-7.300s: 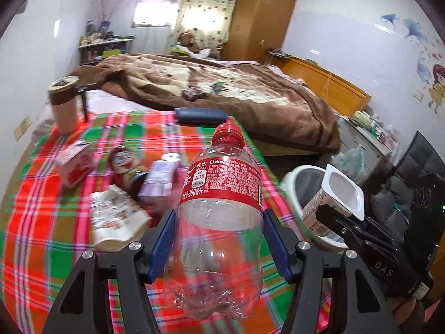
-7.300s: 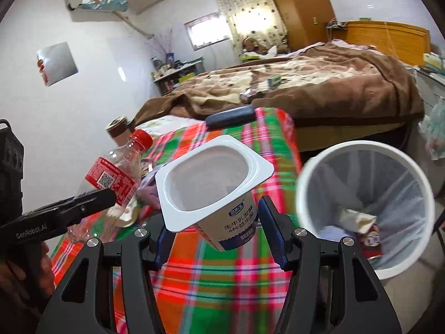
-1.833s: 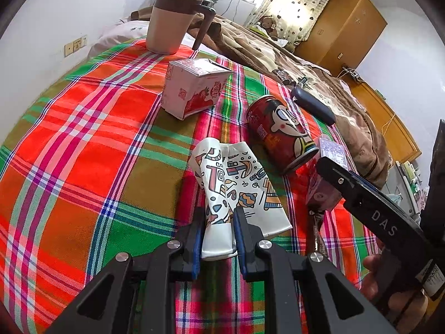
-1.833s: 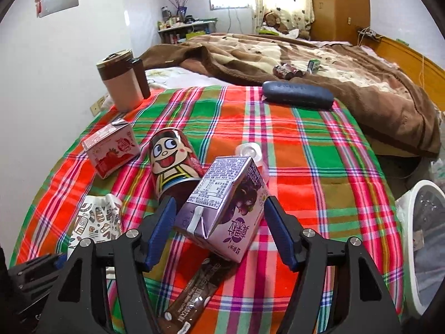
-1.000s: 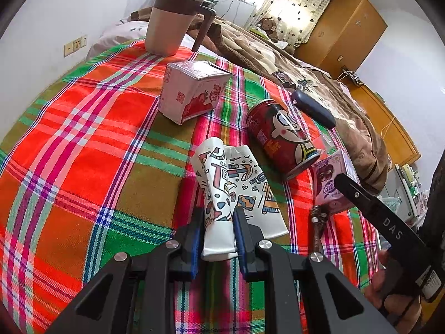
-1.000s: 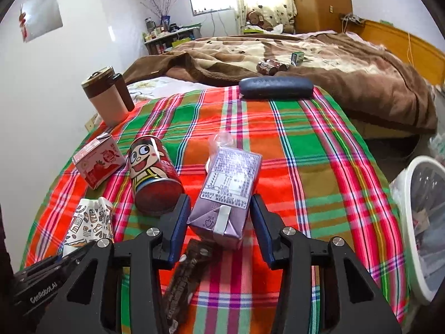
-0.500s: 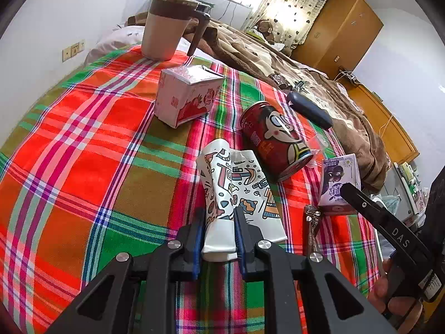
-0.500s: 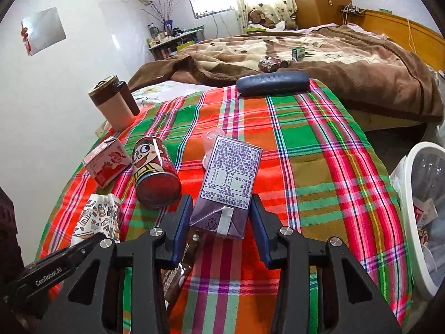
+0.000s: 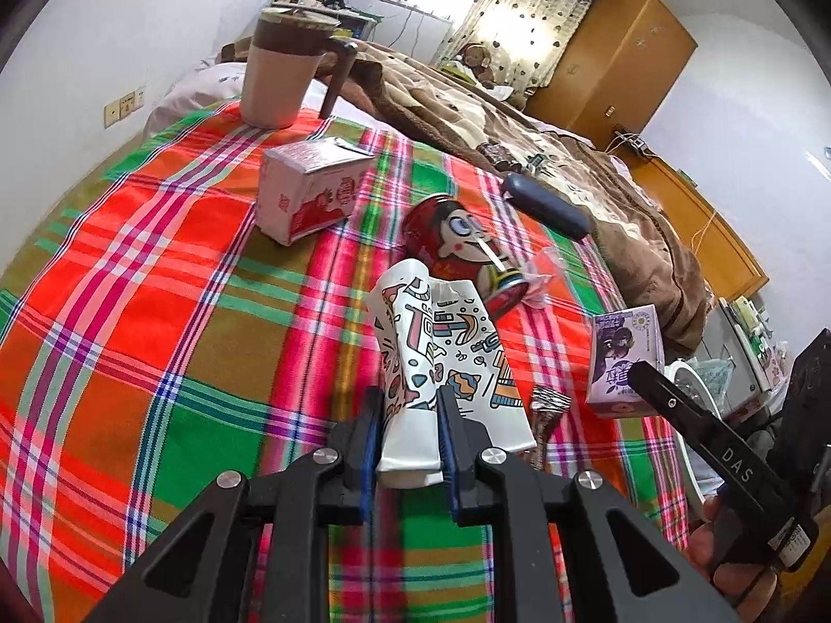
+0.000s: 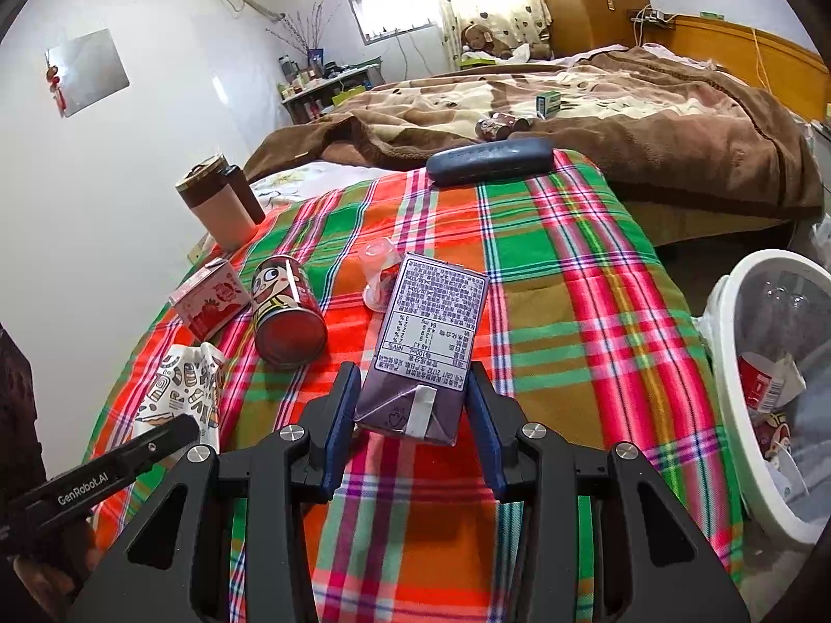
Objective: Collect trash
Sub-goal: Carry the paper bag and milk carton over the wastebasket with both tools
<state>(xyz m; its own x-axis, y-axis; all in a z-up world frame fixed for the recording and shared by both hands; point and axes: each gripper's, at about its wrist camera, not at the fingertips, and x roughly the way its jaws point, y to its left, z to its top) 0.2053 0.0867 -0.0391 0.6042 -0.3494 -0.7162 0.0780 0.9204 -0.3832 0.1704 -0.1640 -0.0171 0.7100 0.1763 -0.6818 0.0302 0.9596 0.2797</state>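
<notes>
Left wrist view, bottom centre: left tool (image 9: 406,436) clamped narrow on the white end of a crushed patterned paper cup (image 9: 441,353), the rest of the cup fanning up toward mid-frame. Lower right of that view, the right tool (image 9: 670,405) comes in as a black bar, its tip at a purple juice carton (image 9: 626,358); part of a hand (image 9: 737,571) shows under it. A brown wrapper (image 9: 545,415) lies on the plaid cloth (image 9: 156,280) between cup and carton.

Right wrist view, bottom centre: right tool (image 10: 415,415) about half open, pads pressed on both sides of the purple juice carton (image 10: 431,332), label side up, carton pointing up the frame. Lower left, left tool (image 10: 171,436) with the paper cup (image 10: 182,389) at its tip.

Mid-frame: red cartoon can (image 10: 285,306) on its side, just left of the carton. Pink strawberry carton (image 10: 210,301) touching or just beside the can, cannot tell which. Small clear plastic cup (image 10: 376,270) tipped over just above the purple carton.

Right edge: white bin (image 10: 727,311) with a liner, trash inside, beside the bed below cloth level.

Further up: brown and beige mug (image 10: 218,207) at left, dark blue case (image 10: 491,161) at the cloth's far edge, brown blanket (image 10: 623,119) beyond.
</notes>
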